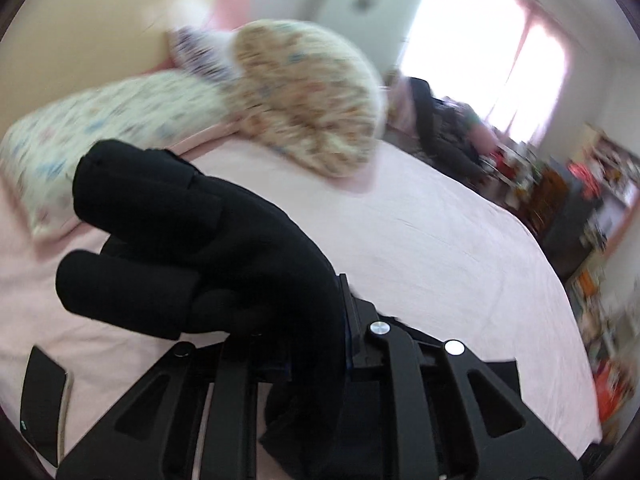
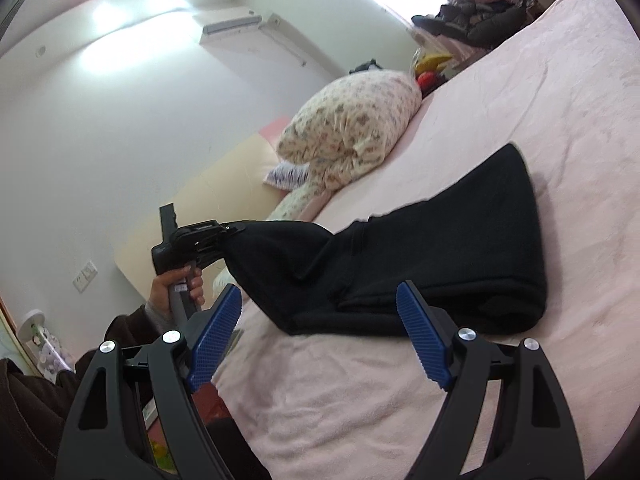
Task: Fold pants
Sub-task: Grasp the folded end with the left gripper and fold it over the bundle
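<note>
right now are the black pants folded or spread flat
Partly folded: the pants lie doubled on the bed, one end lifted in the left tool.

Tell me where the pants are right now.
The pants lie on the pink bed below the pillow in the right wrist view, one end lifted by the left gripper.

We look along our right gripper [image 2: 320, 336], its blue-padded jaws spread wide with nothing between them, over a pink bedsheet [image 2: 520, 128]. Beyond lie black pants [image 2: 460, 256]. Our left gripper [image 2: 230, 230], held in our left hand [image 2: 176, 284], pinches one corner and lifts it off the bed. A floral pillow [image 2: 352, 124] sits behind.
</note>
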Available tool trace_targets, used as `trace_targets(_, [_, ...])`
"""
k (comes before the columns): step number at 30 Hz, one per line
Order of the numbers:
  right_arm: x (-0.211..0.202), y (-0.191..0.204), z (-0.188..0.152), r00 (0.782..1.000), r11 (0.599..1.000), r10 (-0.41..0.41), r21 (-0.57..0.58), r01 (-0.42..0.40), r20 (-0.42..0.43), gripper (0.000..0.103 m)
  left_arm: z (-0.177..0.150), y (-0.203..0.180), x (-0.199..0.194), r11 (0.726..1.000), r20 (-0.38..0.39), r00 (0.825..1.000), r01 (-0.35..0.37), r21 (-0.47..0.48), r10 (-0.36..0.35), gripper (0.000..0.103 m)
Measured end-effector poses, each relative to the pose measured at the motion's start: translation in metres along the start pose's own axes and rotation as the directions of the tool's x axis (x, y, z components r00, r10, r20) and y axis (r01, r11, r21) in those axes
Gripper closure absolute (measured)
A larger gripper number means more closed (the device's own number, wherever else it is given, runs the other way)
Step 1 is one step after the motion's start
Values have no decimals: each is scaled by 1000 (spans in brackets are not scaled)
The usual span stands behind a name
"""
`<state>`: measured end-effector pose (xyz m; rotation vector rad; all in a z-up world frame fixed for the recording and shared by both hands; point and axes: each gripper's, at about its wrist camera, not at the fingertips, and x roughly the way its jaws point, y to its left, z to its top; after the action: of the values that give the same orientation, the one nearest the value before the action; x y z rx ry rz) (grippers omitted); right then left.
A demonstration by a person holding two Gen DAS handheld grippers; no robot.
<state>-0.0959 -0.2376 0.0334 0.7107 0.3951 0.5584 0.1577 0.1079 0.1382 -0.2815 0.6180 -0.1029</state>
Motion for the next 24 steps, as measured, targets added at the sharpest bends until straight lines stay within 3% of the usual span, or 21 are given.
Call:
trace_targets(4, [-17, -9, 8, 996, 999, -29, 40, 25, 83, 21, -17, -64, 0, 991, -33, 998, 64, 121, -61, 87])
trace_targets(9, [-42, -24, 17, 975, 992, -78, 114, 55, 207, 21, -68, -144, 24, 950, -142, 985, 138, 280, -101, 86])
trace_targets(14, [-54, -40, 21, 955, 979, -136, 186, 88, 264, 21, -128, -186, 58, 917, -215, 975, 139, 373, -60, 85])
trace_targets(17, [-61, -47, 21, 943, 970, -162, 221, 98, 292, 21, -146, -201, 61, 891, -202, 979, 118, 439, -30, 85])
trace_targets(20, [-66, -55, 23, 936, 963, -166, 256, 85, 312, 21, -164, -214, 66, 847, -211, 977, 91, 525, 26, 85])
trace_targets(24, [-69, -60, 24, 932, 959, -178, 268, 93, 314, 21, -180, -222, 68, 836, -187, 981, 56, 546, 56, 85])
